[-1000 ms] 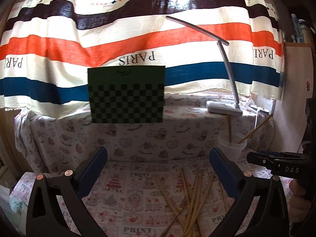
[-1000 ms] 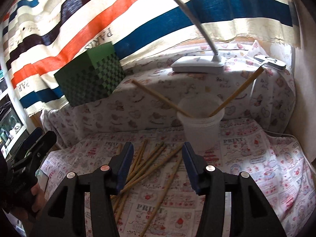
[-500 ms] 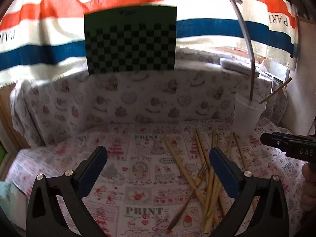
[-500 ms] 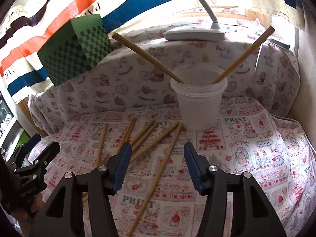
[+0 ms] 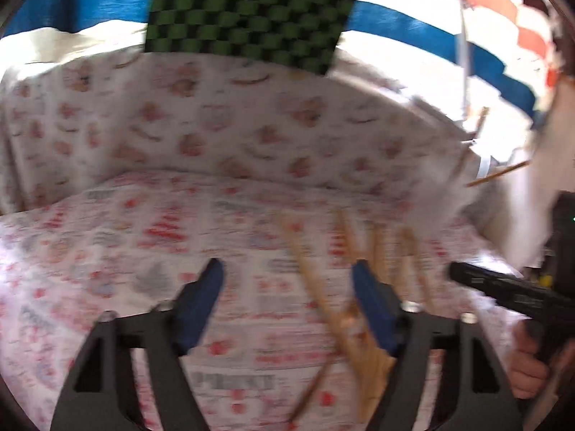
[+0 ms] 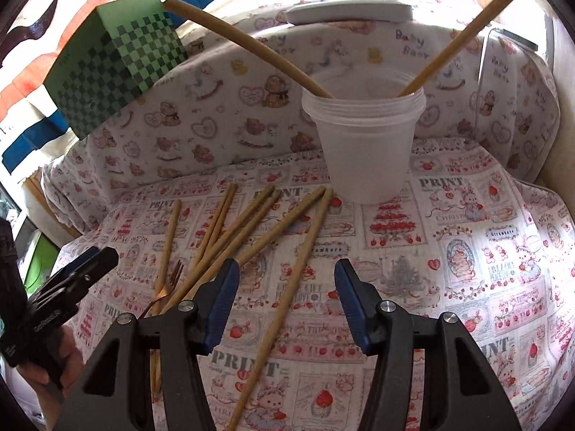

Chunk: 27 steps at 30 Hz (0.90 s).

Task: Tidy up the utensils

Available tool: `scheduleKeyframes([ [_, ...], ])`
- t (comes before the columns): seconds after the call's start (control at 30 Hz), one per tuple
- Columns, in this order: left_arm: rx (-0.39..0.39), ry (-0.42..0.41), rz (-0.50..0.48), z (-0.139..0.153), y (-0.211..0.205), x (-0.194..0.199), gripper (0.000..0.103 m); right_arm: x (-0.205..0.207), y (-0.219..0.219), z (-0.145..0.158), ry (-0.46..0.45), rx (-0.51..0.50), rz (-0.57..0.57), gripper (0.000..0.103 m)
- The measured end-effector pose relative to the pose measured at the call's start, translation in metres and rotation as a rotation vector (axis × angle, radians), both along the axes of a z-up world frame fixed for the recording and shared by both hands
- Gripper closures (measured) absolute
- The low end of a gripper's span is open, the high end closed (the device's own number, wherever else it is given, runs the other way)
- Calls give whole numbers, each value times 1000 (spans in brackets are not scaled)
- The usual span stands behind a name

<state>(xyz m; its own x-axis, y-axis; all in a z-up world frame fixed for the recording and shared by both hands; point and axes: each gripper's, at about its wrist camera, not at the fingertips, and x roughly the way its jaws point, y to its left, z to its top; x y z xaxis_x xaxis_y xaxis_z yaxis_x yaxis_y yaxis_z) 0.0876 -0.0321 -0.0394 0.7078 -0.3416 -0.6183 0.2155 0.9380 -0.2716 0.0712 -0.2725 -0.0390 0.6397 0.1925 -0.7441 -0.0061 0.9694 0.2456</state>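
Observation:
Several bamboo chopsticks [image 6: 251, 222] and a small fork [image 6: 172, 280] lie loose on the printed tablecloth [image 6: 467, 251]. Behind them a translucent plastic cup [image 6: 363, 143] holds two leaning chopsticks [image 6: 251, 43]. My right gripper [image 6: 285, 269] hovers open above the cloth, and one long chopstick [image 6: 287, 287] runs under the gap between its jaws. The left view is blurred. There my left gripper [image 5: 287, 276] has its jaws closing, with a chopstick [image 5: 316, 287] lying below them near the right finger; the pads do not touch it. Each gripper shows at the edge of the other's view.
A green checkered box [image 6: 118, 64] and a white lamp base [image 6: 348, 12] sit on the raised, cloth-covered ledge behind the cup. A striped cloth [image 5: 413, 32] hangs behind. A hand [image 5: 528, 370] holds the right gripper at the edge of the left view.
Both grippers have sunk toward the table and tipped downward, closer to the chopsticks. The left jaws have narrowed from wide open. The right jaws look the same.

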Motion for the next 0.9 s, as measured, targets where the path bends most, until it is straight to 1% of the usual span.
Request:
scheduleKeyframes([
  [0.07,-13,8,-69,0,-12,-2,66,1,-2,-1,8,15,-2,46],
  [0.1,-11,15,-101,1,-18,-4,68,1,-3,-1,7,21,-5,46],
  [0.17,29,49,-140,1,-31,-2,80,2,-7,1,1,25,-11,46],
  [0.23,72,107,-177,-3,-44,5,84,1,-13,4,-6,36,-18,46],
  [0.3,93,159,-197,-7,-56,13,85,1,-17,6,-6,56,-31,45],
  [0.4,114,158,-159,-11,-64,24,85,1,-23,7,-1,87,-33,46],
  [0.43,117,172,-148,-14,-66,28,87,1,-24,8,-3,89,-35,45],
  [0.5,80,197,-165,-19,-64,33,90,0,-25,10,-10,80,-43,45],
  [0.6,60,170,-171,-22,-59,28,91,-2,-27,14,-26,75,-52,45],
  [0.67,46,176,-197,-24,-55,26,92,-3,-31,16,-32,87,-53,45],
  [0.7,43,180,-197,-26,-52,27,92,-3,-32,17,-33,93,-54,45],
  [0.77,73,178,-157,-29,-53,29,92,-3,-33,17,-32,94,-55,46],
  [0.8,78,173,-152,-30,-54,29,92,-3,-33,17,-28,90,-56,45],
  [0.9,41,196,-184,-30,-55,29,92,-3,-33,17,-23,92,-52,45],
])
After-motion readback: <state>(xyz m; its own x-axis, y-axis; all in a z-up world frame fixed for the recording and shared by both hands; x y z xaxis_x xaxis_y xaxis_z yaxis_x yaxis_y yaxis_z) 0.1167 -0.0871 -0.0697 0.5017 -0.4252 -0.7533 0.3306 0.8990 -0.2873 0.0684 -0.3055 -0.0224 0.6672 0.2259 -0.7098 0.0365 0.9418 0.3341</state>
